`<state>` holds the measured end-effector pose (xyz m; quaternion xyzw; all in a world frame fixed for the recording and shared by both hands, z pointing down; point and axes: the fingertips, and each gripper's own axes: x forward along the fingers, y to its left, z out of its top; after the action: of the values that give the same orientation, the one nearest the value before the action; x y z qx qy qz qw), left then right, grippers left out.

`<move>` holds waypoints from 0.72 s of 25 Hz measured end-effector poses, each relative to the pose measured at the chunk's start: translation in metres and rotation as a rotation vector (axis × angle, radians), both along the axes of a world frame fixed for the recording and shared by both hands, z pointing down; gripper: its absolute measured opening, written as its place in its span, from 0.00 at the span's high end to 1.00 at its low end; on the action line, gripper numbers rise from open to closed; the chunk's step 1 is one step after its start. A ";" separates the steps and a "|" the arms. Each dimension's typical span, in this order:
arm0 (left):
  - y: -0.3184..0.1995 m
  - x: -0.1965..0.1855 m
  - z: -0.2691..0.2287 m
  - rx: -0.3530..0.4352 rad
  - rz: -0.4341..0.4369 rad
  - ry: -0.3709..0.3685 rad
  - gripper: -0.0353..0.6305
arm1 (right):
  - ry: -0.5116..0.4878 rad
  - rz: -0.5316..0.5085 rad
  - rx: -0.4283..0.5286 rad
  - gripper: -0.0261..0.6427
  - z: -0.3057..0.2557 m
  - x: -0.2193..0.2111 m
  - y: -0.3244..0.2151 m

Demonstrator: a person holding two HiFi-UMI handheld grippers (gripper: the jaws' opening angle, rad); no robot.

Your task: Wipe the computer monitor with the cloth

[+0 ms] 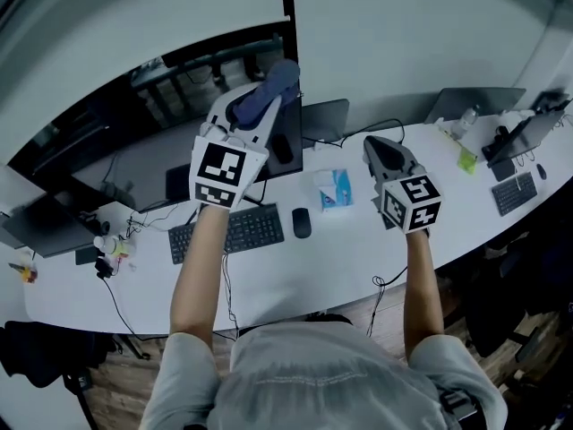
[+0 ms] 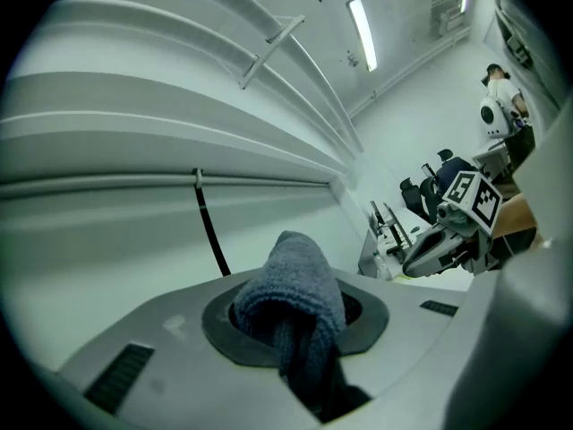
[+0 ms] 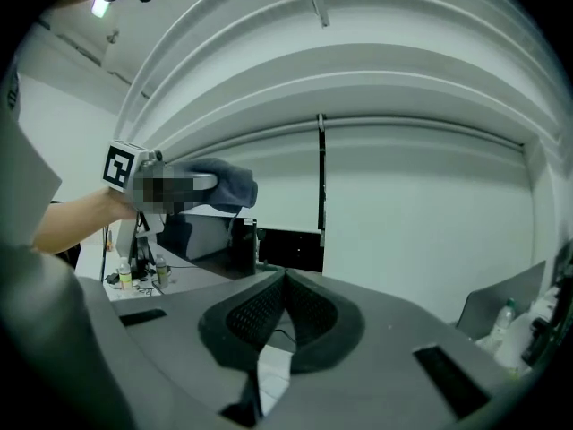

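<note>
My left gripper [image 1: 260, 107] is clamped on the one cloth [image 1: 271, 88], a blue-grey terry wad folded to a rounded hump, its long axis along the jaws and pointing forward, away from me. Just beyond it is the single monitor [image 1: 134, 124], wide, dark and glossy; I can't tell if they touch. To the right, my right gripper [image 1: 383, 155] has its ribbed black pads [image 3: 255, 313] pressed together on nothing.

The head view looks steeply down from above onto the bench [image 1: 295, 276], with the left gripper [image 1: 260, 101] and right gripper [image 1: 380, 150] close below. Each gripper view looks along its own fingers [image 2: 224, 325] toward the wall [image 3: 412, 213], catching the other gripper sidelong.
</note>
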<state>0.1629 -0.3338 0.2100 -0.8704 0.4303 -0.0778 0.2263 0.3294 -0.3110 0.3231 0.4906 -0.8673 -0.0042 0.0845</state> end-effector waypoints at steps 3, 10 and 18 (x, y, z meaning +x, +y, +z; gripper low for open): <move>-0.022 0.021 0.000 -0.008 -0.046 -0.041 0.82 | -0.007 -0.021 -0.006 0.73 0.005 0.006 -0.010; -0.059 0.035 0.043 -0.178 -0.169 -0.155 0.82 | 0.049 -0.052 -0.023 0.73 0.021 0.010 -0.026; -0.062 0.008 0.047 -0.192 -0.247 -0.104 0.82 | 0.114 -0.142 0.001 0.71 0.024 -0.007 -0.018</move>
<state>0.1713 -0.3962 0.2567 -0.8232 0.5124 -0.1911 0.1526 0.3222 -0.3291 0.3471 0.4267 -0.8937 -0.0384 0.1330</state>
